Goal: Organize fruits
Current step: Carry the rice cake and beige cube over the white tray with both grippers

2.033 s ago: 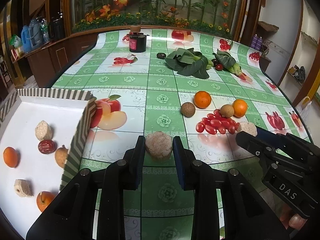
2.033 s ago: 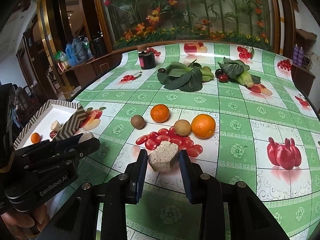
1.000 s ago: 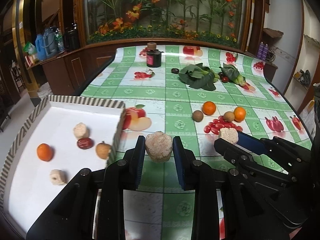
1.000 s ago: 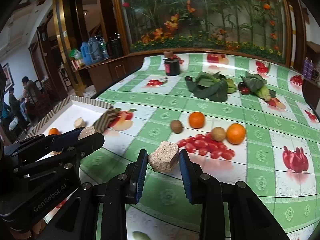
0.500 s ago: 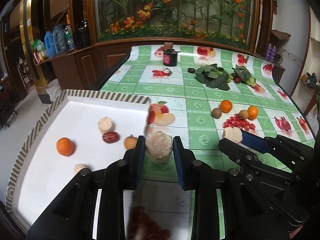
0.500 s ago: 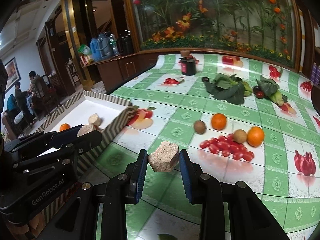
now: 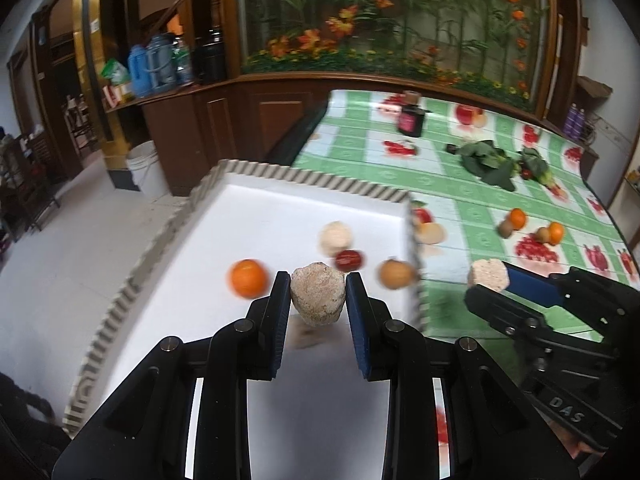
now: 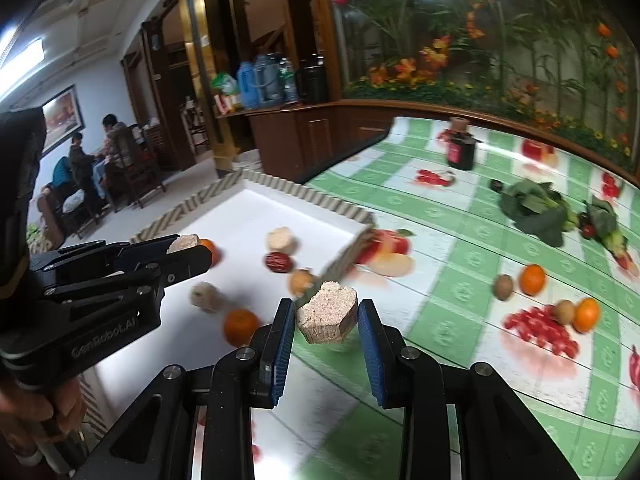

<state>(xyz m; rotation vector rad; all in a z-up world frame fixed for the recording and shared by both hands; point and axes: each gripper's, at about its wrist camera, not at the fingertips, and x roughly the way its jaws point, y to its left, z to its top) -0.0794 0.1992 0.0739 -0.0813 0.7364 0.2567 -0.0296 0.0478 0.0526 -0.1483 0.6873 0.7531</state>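
Note:
My left gripper (image 7: 318,294) is shut on a round beige cake (image 7: 318,298) and hangs over the white tray (image 7: 256,216) with the striped rim. In the tray lie an orange (image 7: 248,278), a pale cake (image 7: 335,238), a red date (image 7: 349,260) and a brown fruit (image 7: 396,274). My right gripper (image 8: 325,318) is shut on an angular beige cake (image 8: 327,318), above the tablecloth just beside the tray's near corner (image 8: 344,260). The left gripper (image 8: 188,252) shows at the left of the right wrist view. Two oranges (image 8: 532,279) and two brown fruits (image 8: 503,286) lie on the table.
A dark jar (image 8: 460,148) and leafy greens (image 8: 532,208) sit farther back on the green checked tablecloth (image 8: 460,240). A wooden cabinet with bottles (image 8: 260,80) stands behind the tray. People sit at a table (image 8: 96,152) in the far room.
Both grippers have swung left with their cakes. The left one has passed from the tray's right rim to above its inside; the right one has come up to the tray's corner.

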